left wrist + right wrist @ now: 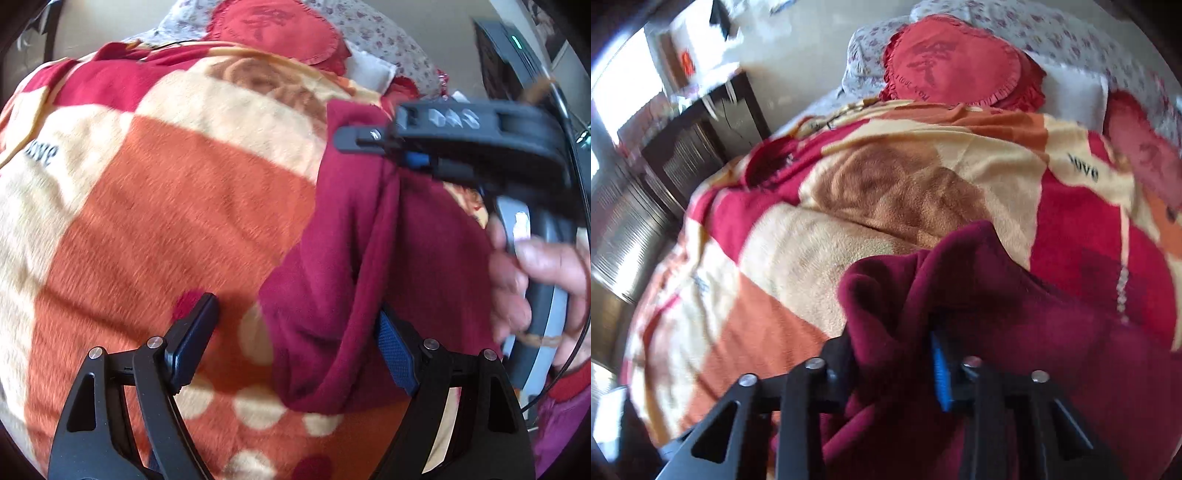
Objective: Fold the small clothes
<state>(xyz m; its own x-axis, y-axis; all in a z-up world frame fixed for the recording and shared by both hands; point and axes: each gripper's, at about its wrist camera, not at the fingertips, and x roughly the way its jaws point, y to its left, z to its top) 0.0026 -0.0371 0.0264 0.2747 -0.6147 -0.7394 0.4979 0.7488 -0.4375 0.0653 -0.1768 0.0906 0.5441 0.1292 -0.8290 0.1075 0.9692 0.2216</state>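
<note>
1 maroon garment (369, 266) lies on the blanket (166, 221), an orange, cream and red fleece spread over the bed. 2 grippers work at it.

The left gripper (295, 339) is spread wide, its 2 fingers apart with nothing between the pads; the garment's lower fold lies just beside the blue-padded finger (395, 350), and whether cloth touches that pad is hard to tell.

The right gripper (354, 142), seen from the left wrist view beyond the garment, pinches the garment's upper edge, with cloth hanging down from its tip. In the right wrist view the same gripper (894, 354) has maroon cloth (979, 295) bunched between its 2 fingers, which hides the left finger's pad; only the blue pad (940, 373) shows.

1 hand (535, 288) grips the right gripper's grey handle, blurred and cut off at the frame edge.

Beyond the blanket are 2 red cushions: a heart-shaped one (956, 70) and another (1145, 147) partly cut off. A floral sheet (1052, 33) lies behind them. The dark furniture (701, 147) beside the bed is too blurred to identify.
</note>
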